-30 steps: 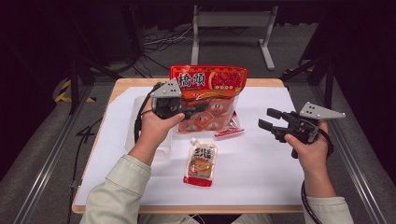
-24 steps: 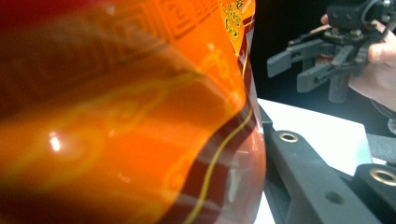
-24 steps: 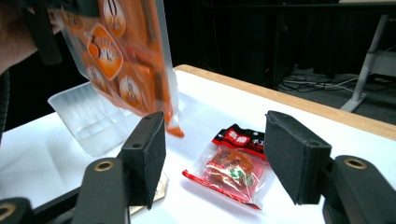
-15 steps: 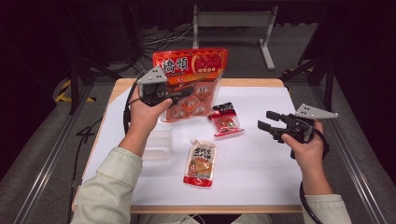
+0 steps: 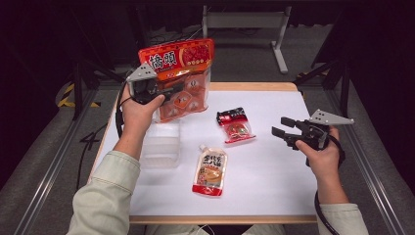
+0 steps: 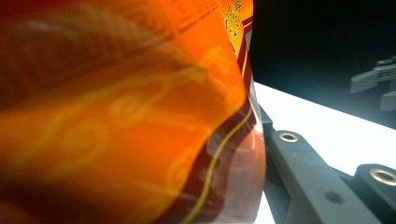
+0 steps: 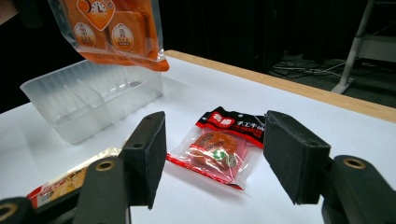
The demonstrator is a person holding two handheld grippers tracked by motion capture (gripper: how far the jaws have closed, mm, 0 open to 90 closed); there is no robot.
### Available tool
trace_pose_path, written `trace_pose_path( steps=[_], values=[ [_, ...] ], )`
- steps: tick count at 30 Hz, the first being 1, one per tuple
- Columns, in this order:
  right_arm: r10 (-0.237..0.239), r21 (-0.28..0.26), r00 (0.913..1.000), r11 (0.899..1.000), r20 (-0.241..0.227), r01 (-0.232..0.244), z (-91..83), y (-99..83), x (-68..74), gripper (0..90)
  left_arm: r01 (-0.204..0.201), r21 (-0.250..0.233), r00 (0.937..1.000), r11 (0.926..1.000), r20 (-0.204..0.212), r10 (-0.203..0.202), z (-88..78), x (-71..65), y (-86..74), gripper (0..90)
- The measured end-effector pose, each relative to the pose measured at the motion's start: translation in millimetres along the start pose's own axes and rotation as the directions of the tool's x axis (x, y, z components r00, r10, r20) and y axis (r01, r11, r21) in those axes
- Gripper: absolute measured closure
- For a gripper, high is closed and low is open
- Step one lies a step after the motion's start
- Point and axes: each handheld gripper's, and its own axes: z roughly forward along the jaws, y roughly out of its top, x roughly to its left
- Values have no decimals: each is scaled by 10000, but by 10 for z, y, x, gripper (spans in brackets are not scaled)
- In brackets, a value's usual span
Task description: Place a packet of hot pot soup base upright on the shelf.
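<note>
White counter (image 5: 274, 196) carries the clear tray (image 5: 161, 144); left gripper (image 5: 164, 90), jaws clamped on the big orange snack bag (image 5: 181, 73), should lower it squarely into the tray, while right gripper (image 5: 284, 132) hovers with jaws wide, empty.

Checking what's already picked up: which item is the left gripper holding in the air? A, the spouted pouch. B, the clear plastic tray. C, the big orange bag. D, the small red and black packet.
C: the left gripper clamps the big orange bag above the table.
</note>
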Motion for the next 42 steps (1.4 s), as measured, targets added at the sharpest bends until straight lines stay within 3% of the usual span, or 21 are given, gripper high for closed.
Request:
trace_pose_path(
  steps=[8,18,22,27,32,38,42],
  values=[
    [0,86,9999,10000,122,-1,4,-18,-20,404,252,-130,9978,9996,-603,-260,-71,151,-58,710],
    [51,92,10000,9999,77,-52,0,-24,-25,400,729,-255,9881,9970,-1340,-757,-165,277,-163,711],
    [79,65,9999,9999,74,-79,-19,-21,-26,399,724,-201,9850,9972,-1554,-747,-172,285,-188,711],
    [89,75,9999,9999,116,-90,-23,-32,-34,399,889,-323,9813,9955,-1687,-931,-203,291,-229,710],
    [114,105,9999,9999,104,-115,-26,-38,-32,399,935,-282,9831,9952,-1555,-968,-239,323,-299,710],
    [105,136,9999,9999,77,-106,-11,-43,-29,399,1223,-290,9736,9921,-1906,-1256,-296,389,-434,711],
    [58,174,10000,9998,61,-59,1,-47,-27,399,1504,-393,9722,9878,-1757,-1550,-313,431,-513,710]
  ],
)
